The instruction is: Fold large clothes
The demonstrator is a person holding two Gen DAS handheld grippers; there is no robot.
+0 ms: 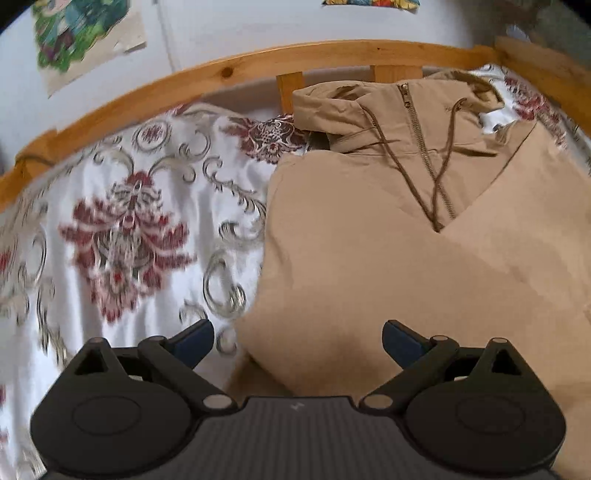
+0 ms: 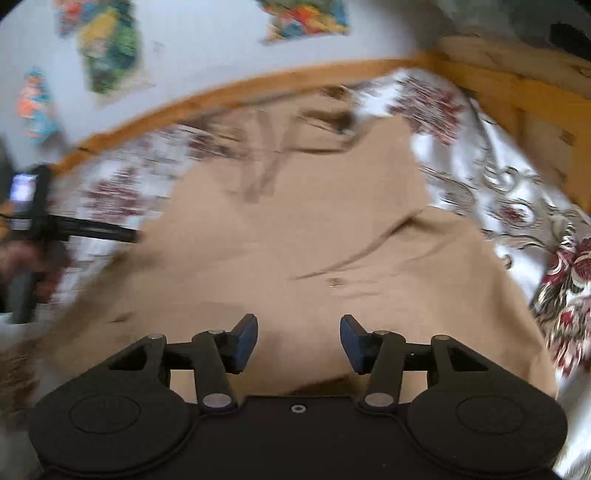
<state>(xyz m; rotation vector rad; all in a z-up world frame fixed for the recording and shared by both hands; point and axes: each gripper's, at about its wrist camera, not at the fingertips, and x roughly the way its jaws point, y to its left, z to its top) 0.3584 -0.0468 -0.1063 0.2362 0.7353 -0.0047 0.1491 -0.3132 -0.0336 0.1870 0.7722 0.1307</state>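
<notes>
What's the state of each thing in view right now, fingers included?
Tan zip-up hooded jacket: lying on the bed, zipper closed, both sides folded inward across the front.
White bedspread with dark red floral pattern: spread out, lightly wrinkled.
Left gripper: fingers open, holding nothing, above the jacket's edge.
Right gripper: fingers open, holding nothing, above the jacket.

Background only
We see a floral bedspread (image 1: 122, 229), a wooden bed frame (image 1: 236, 70), and colourful pictures (image 1: 77, 33) on the wall.
</notes>
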